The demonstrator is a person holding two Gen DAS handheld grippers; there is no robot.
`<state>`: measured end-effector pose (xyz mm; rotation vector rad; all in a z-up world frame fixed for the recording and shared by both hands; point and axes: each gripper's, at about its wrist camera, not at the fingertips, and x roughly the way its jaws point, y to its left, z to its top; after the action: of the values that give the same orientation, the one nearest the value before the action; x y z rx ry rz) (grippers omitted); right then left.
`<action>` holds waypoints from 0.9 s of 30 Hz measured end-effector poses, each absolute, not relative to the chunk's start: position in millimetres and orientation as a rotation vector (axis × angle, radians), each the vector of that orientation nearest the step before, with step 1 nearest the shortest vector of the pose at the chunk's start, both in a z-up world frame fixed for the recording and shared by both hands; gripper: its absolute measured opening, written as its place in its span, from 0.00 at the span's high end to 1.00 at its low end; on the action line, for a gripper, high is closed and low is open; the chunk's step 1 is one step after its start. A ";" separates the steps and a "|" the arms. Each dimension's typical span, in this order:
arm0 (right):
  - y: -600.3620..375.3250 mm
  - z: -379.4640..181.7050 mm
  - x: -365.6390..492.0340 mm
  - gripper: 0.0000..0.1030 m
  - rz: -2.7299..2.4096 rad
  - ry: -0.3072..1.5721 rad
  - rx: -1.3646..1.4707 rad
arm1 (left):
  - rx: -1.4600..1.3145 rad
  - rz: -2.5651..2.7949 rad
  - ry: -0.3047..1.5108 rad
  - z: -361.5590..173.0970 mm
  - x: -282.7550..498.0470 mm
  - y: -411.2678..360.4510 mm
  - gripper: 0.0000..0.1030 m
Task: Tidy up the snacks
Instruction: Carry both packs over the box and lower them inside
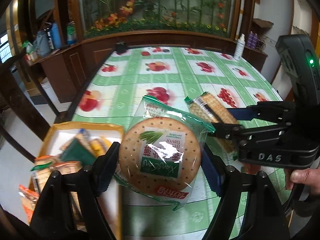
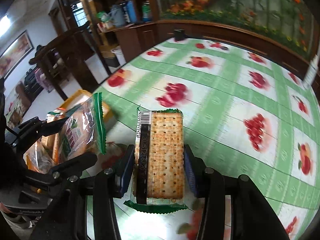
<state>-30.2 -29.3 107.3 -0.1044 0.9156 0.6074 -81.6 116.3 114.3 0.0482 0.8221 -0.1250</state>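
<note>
Clear-wrapped round cracker sits clamped between the left gripper's pads, held over the table edge just beside the box. Right gripper is squeezed onto a rectangular cracker pack, also lifted off the tablecloth; in the left view the pack shows beyond the round one. Judgement: step in hand is carrying both to the box. Bring one gripper over at a time, lower until the pack is inside the rim, then release; keep the two grippers apart so the wrappers don't snag. Yellow-rimmed, white-lined box already holds several wrapped snacks, orange and green packets piled loosely; exact count can't be told, blurred.
</note>
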 end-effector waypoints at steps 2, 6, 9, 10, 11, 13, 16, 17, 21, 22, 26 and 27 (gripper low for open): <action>-15.4 110.9 -31.1 0.55 0.637 0.908 -0.112 | 0.042 -0.106 0.807 121.1 -86.8 128.0 0.24; 11.0 119.8 -35.7 0.55 0.690 0.887 -0.137 | 0.034 -0.066 0.785 132.0 -95.2 151.5 0.24; 32.3 125.0 -37.2 0.55 0.721 0.877 -0.159 | 0.020 -0.037 0.775 136.4 -101.1 168.8 0.24; 38.1 126.4 -37.7 0.55 0.730 0.875 -0.164 | 0.015 -0.030 0.774 137.7 -103.1 175.2 0.24; 46.6 128.0 -38.2 0.55 0.741 0.872 -0.175 | 0.008 -0.025 0.772 139.6 -104.9 182.4 0.24; 56.4 130.0 -38.9 0.55 0.759 0.869 -0.187 | -0.009 -0.012 0.768 144.1 -107.5 197.1 0.24; 73.4 132.2 -39.9 0.55 0.782 0.865 -0.205 | -0.032 0.030 0.756 151.8 -111.2 223.0 0.24; 79.6 132.7 -40.4 0.55 0.792 0.865 -0.211 | -0.043 0.049 0.752 154.8 -112.4 234.3 0.24; 97.5 131.2 -41.0 0.55 0.816 0.871 -0.233 | -0.067 0.094 0.750 158.5 -113.8 259.1 0.24; 100.0 130.7 -40.5 0.55 0.818 0.873 -0.235 | -0.069 0.103 0.751 158.1 -113.4 264.2 0.24; 116.3 123.9 -38.8 0.55 0.839 0.898 -0.235 | -0.093 0.113 0.779 150.2 -104.8 279.1 0.24; 119.6 122.2 -39.3 0.55 0.844 0.902 -0.239 | -0.095 0.114 0.789 147.4 -102.0 281.1 0.24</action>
<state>-39.3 119.6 122.2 -0.2386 0.9024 0.8435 -102.0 281.1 147.4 -0.0949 0.7887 0.1137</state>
